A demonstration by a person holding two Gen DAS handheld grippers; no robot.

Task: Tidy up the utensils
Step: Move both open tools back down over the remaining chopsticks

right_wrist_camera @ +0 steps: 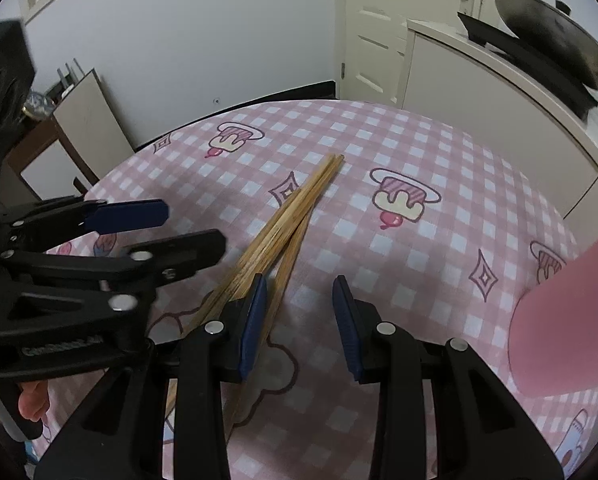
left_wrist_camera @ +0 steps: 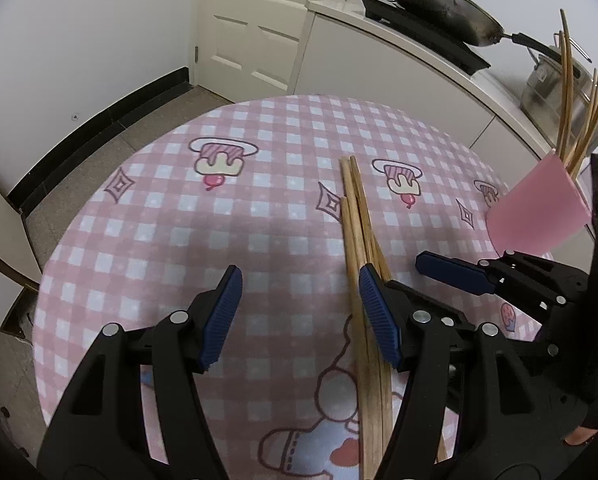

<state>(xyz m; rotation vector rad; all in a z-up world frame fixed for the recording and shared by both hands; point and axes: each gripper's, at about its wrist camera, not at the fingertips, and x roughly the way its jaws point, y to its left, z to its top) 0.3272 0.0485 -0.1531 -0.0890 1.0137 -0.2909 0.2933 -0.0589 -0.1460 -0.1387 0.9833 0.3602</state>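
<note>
A bundle of several wooden chopsticks (left_wrist_camera: 357, 216) (right_wrist_camera: 299, 208) lies loose on the pink checked tablecloth (left_wrist_camera: 219, 208) (right_wrist_camera: 439, 152). My left gripper (left_wrist_camera: 299, 270) hovers over its near half, open, and the sticks run beneath its right-hand finger (left_wrist_camera: 379, 316) without being gripped. My right gripper (right_wrist_camera: 301, 280) is open too, narrower, with bare cloth between its pads; the bundle passes under its left finger (right_wrist_camera: 253, 320). The two grippers sit side by side, each in the other's view: the right gripper (left_wrist_camera: 423, 264) and the left gripper (right_wrist_camera: 195, 226). A pink cup (left_wrist_camera: 539, 208) (right_wrist_camera: 559, 320) on the right holds more chopsticks.
A white counter (left_wrist_camera: 399, 64) runs along the table's far right, carrying a wok (left_wrist_camera: 439, 4) on a black stove and a steel pot (left_wrist_camera: 555, 92). A white door (left_wrist_camera: 255, 28) stands behind. A chair (right_wrist_camera: 87, 120) is off the table's left edge.
</note>
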